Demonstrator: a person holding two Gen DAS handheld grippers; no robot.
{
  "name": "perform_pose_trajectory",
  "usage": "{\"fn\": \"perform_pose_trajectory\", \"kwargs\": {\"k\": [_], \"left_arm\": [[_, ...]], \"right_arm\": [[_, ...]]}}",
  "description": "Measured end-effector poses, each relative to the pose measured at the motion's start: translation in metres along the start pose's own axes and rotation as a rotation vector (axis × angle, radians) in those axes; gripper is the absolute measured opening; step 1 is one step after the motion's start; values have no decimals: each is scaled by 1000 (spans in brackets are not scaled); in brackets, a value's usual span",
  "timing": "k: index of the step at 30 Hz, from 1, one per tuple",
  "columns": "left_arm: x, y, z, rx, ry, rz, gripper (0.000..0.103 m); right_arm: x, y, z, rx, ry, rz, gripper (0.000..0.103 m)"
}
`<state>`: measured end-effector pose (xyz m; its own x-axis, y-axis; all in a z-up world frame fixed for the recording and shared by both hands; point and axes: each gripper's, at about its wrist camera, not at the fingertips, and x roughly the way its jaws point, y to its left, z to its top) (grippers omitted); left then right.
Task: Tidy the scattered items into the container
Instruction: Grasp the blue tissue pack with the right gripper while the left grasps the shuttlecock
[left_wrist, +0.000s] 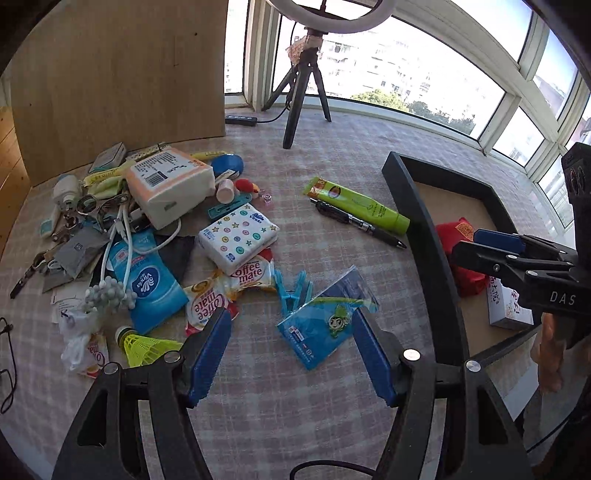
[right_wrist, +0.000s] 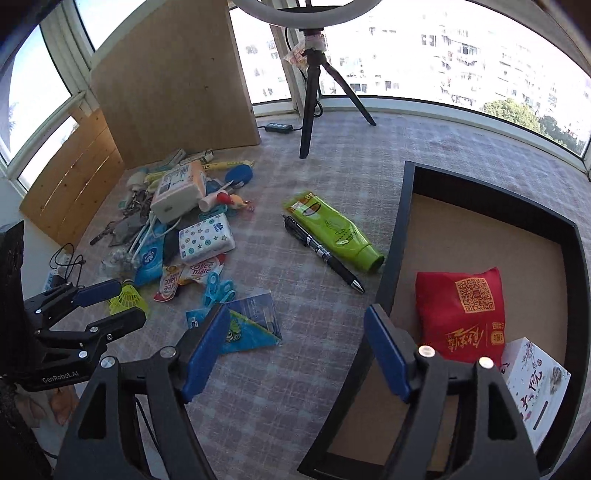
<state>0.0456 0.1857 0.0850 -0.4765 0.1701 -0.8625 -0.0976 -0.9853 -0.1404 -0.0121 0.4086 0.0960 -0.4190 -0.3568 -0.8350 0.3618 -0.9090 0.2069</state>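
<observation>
Left wrist view showed the wide-open, empty left hand-held gripper (left_wrist: 291, 354) nearest the blue card packet (left_wrist: 325, 321), lying diagonally toward the container (left_wrist: 436, 236).

Bright daylight pours through the curved bay windows (right_wrist: 461, 55), apartment blocks outside. A checked cloth covers the surface (right_wrist: 424, 147). A wooden board (left_wrist: 122, 77) leans left; a ring-light tripod (left_wrist: 303, 85) stands by the glass.
</observation>
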Motion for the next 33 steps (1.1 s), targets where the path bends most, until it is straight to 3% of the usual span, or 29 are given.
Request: {"fn": "perform_pose_trajectory", "kwargs": {"k": [5,10,20,27,33], "left_arm": [[4,47,-30,-79,47,35,66],[10,65,-44,-98,70,39,65],[26,68,-42,-67,107,0,64],[33,75,-42,-103,124,21,64],[37,84,-39,-151,132,44,64]], "right_arm": [[27,31,-9,-51,69,27,75],[44,56,-15,-150,108,-7,75],[54,104,-37,-874,196,-14,75],[79,116,-40,-1143,251,-14,75],[98,118,-35,-1260,272,5,75]]}}
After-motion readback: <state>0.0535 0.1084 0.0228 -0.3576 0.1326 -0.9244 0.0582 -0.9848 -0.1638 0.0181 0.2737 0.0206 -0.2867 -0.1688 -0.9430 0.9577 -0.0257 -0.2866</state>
